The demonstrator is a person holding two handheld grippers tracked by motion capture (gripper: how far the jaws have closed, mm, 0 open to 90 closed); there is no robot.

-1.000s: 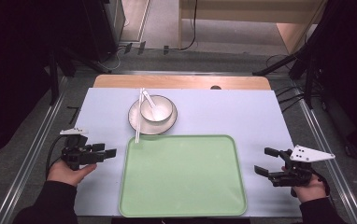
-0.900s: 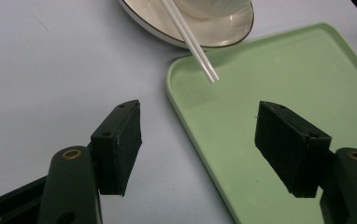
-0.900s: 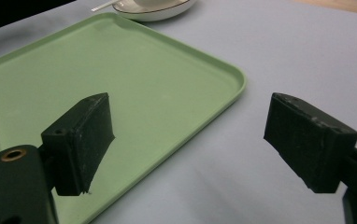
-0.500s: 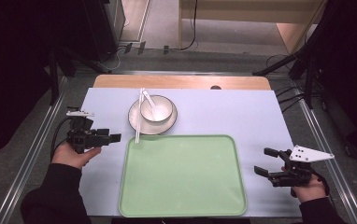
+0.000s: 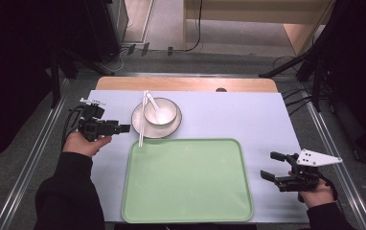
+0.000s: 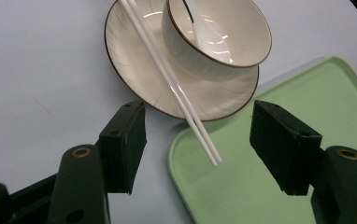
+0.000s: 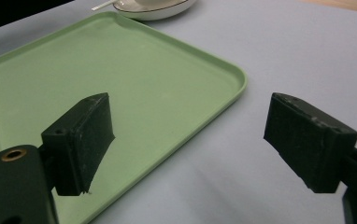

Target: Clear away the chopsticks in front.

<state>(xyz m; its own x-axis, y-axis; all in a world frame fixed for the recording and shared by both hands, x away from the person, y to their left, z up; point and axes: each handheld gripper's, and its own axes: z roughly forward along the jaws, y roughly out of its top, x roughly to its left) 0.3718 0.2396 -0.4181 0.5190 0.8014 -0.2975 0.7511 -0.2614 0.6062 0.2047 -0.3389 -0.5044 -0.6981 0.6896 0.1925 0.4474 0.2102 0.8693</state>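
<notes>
A white bowl with a white spoon in it sits on a white plate. White chopsticks lie across the plate's left rim, their near ends over the corner of the green tray. My left gripper is level, just left of the plate, and points at it. In the left gripper view its jaws have just been closing a little and stand open around, with the chopsticks' near ends between them, untouched. My right gripper rests open right of the tray, with nothing between its fingers.
A pale blue mat covers the table, with a wooden strip at its far edge and metal rails along both sides. In the right gripper view the tray's corner lies just ahead, with the plate beyond it.
My left gripper has moved away from the person and to the right, up to the plate's left side. The right gripper has stayed where it was.
</notes>
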